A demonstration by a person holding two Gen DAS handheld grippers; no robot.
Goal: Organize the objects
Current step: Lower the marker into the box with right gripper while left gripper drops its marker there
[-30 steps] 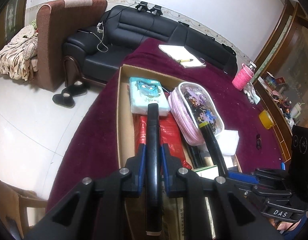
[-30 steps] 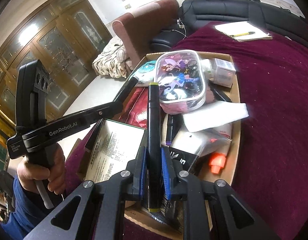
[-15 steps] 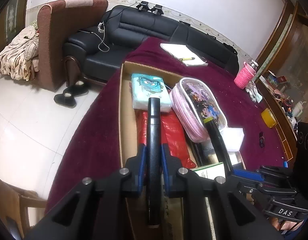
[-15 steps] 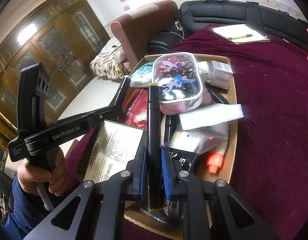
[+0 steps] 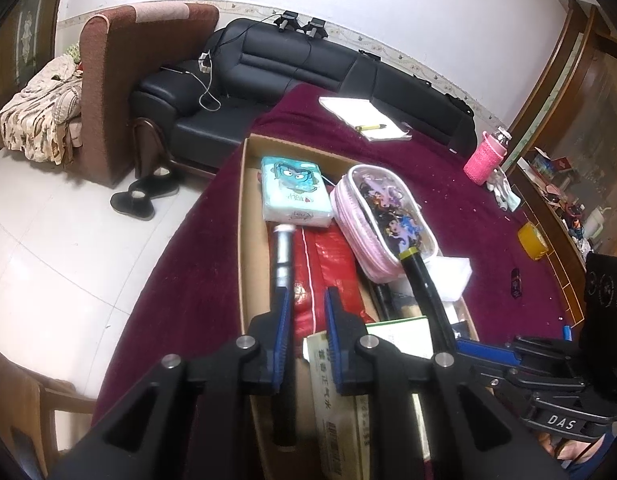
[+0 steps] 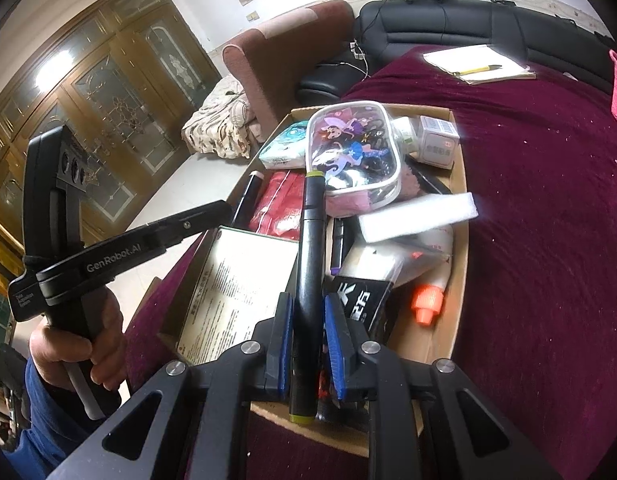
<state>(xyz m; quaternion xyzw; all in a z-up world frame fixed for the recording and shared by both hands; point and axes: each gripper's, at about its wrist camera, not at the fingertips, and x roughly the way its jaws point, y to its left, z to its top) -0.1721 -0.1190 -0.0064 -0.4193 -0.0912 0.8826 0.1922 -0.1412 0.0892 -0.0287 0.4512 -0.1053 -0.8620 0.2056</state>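
A cardboard box (image 5: 244, 248) is sitting on the maroon table (image 5: 196, 264), serving as the bin for the clutter. It is already holding a printed carton (image 6: 236, 292), a red pouch (image 5: 332, 268), a cartoon case (image 6: 354, 152) and a tissue pack (image 5: 294, 192), so free room is lying mostly along the left wall.

The left gripper (image 5: 306, 300) is hanging over that strip with its jaws parted; a dark pen (image 5: 282, 272) is lying against its left finger, apparently released or slipping down into the gap.

The right gripper (image 6: 306, 312) is clamping a black marker (image 6: 310, 256) mid-barrel, the tip pointing toward the case, probably so it can go in lengthwise.
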